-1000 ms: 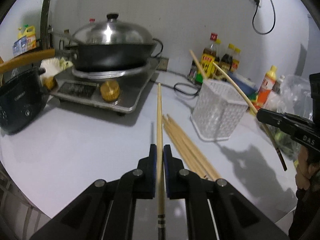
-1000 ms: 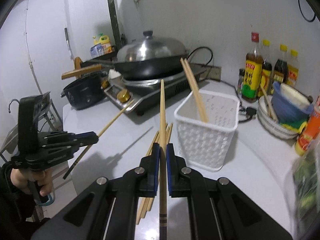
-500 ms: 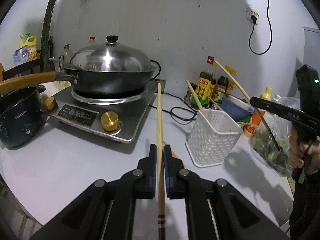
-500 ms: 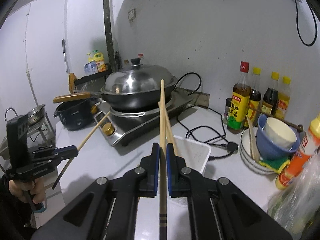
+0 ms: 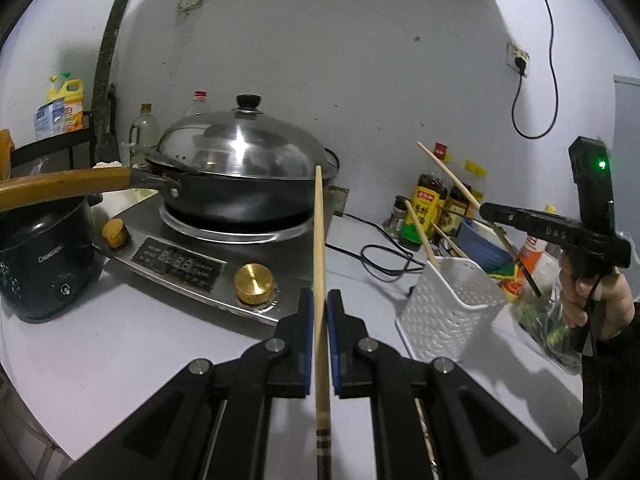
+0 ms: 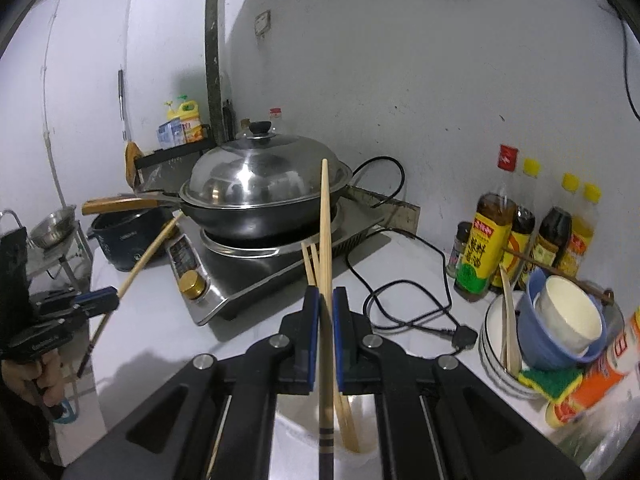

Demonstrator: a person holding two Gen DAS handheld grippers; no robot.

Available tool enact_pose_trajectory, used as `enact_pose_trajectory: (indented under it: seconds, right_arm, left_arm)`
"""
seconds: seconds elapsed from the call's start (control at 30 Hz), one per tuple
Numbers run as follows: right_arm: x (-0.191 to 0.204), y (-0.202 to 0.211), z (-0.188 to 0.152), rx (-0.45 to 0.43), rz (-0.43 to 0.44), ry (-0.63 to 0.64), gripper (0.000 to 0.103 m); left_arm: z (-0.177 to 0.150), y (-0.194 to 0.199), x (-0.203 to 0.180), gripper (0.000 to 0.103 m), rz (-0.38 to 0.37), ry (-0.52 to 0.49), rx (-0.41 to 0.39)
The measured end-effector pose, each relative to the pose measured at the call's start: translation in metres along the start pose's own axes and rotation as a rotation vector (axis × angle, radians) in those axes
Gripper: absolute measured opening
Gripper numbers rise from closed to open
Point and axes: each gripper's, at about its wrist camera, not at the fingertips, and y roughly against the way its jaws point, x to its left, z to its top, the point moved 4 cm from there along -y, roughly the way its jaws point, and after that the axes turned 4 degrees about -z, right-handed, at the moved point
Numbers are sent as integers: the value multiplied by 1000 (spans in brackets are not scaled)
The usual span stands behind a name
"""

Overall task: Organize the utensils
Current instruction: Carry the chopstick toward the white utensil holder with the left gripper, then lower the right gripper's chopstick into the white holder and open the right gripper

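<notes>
My left gripper (image 5: 319, 300) is shut on a wooden chopstick (image 5: 319, 240) that points forward above the counter. My right gripper (image 6: 326, 298) is shut on another chopstick (image 6: 325, 232), held above the white perforated basket (image 5: 448, 312). In the left wrist view the right gripper (image 5: 486, 211) hangs over the basket with its chopstick slanting up-left, and a chopstick (image 5: 420, 236) stands in the basket. In the right wrist view chopsticks (image 6: 310, 264) in the basket (image 6: 360, 456) show below the jaws, and the left gripper (image 6: 108, 296) is at far left.
A lidded wok (image 5: 240, 172) sits on an induction cooker (image 5: 192, 264) with a black power cord (image 6: 400, 312). A dark pot (image 5: 40, 264) stands at left. Sauce bottles (image 6: 484, 240), stacked bowls (image 6: 552, 332) and a bag of greens (image 5: 548, 320) crowd the right.
Both grippers have risen with their chopsticks. The right gripper moved over the basket, which now lies under its jaws. The loose chopsticks on the counter have dropped out of the left view.
</notes>
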Motion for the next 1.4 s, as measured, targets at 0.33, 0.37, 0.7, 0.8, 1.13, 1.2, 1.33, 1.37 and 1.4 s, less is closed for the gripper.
enact_pose_trajectory:
  seconds: [0.33,0.37,0.7,0.8,1.13,1.2,1.33,1.37,1.4]
  right_arm:
    - [10,-53,17,16,-65,51,6]
    - [10,-56,17,15,-67,51,6]
    - [23,-80,-15,75,-91,127,6]
    - [22,-79,-24,88,-90,120,6]
    - [20,-58,-42,111,-87,105,6]
    - [18,-49,-43,103,-88,101,6]
    - [9,-31,-49,85,-89,77,14]
    - [6,-26,-51,81,-88,67,16]
    - [2,-21,-53,79,-86,59,18]
  left_arm:
    - [-9,-17,33,6,7,64,16]
    - [-9,-18,34,6,6,67,15]
    - [-17,-25,35,6,-13,76,30]
    - [-16,-23,31,6,-17,71,28]
    - [-13,-11,10,6,-19,46,17]
    - [-13,-9,5,6,-20,36,17]
    - [-11,-6,-9,6,-25,19,18]
    - [-10,-5,-12,6,-27,14,19]
    - [-9,-5,-17,6,-30,8,20]
